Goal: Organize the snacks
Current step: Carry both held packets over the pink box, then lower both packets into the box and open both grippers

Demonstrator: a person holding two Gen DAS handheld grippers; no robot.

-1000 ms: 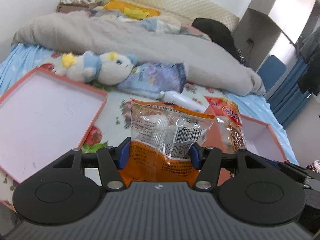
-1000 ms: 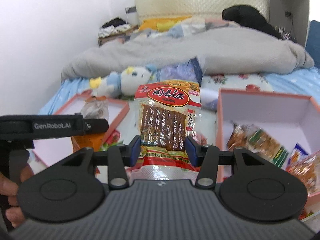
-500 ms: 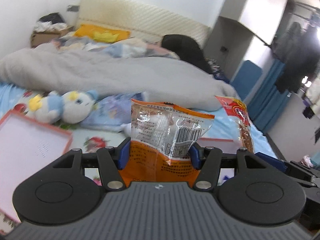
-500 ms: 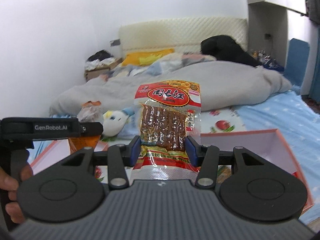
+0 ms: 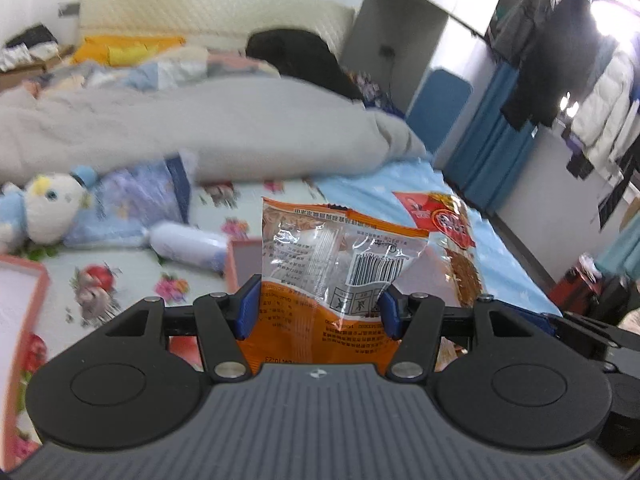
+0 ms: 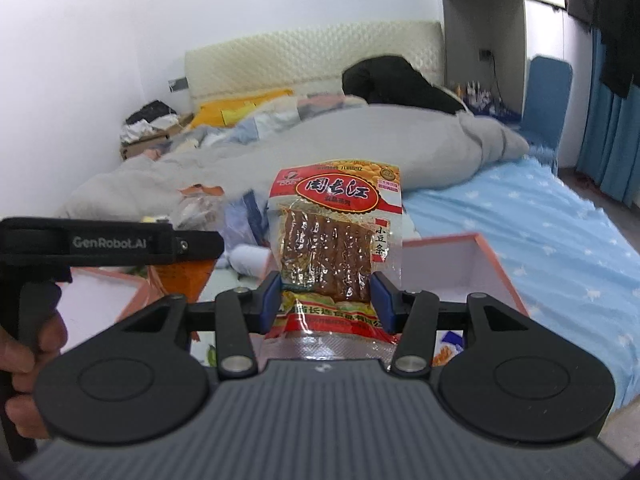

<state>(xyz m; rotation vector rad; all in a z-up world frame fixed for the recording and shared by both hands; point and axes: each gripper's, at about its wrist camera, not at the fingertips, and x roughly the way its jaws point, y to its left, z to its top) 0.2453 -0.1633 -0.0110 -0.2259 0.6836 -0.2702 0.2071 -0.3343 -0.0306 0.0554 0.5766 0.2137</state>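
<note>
Carrying two packets at once, both mid-air over the bed (image 6: 540, 240). Left gripper (image 5: 320, 310) is clamped on an orange snack bag (image 5: 332, 264), upright btwn its blue pads; right gripper (image 6: 327, 302) pinches a red bean-strip pack (image 6: 338, 240) the same way. Step looks like transport to the pink box (image 6: 452, 264) just beyond the right pack. Next: bring each pack over the box, lower, then release. Box already holds some wrappers at its near edge, mostly hidden. A shallower pink lid (image 5: 20, 300) lies to the left w/ nothing visible in it.

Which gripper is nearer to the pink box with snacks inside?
Right. The right gripper holds its packet just above the pink box; the left gripper is further to the box's left side.
</note>
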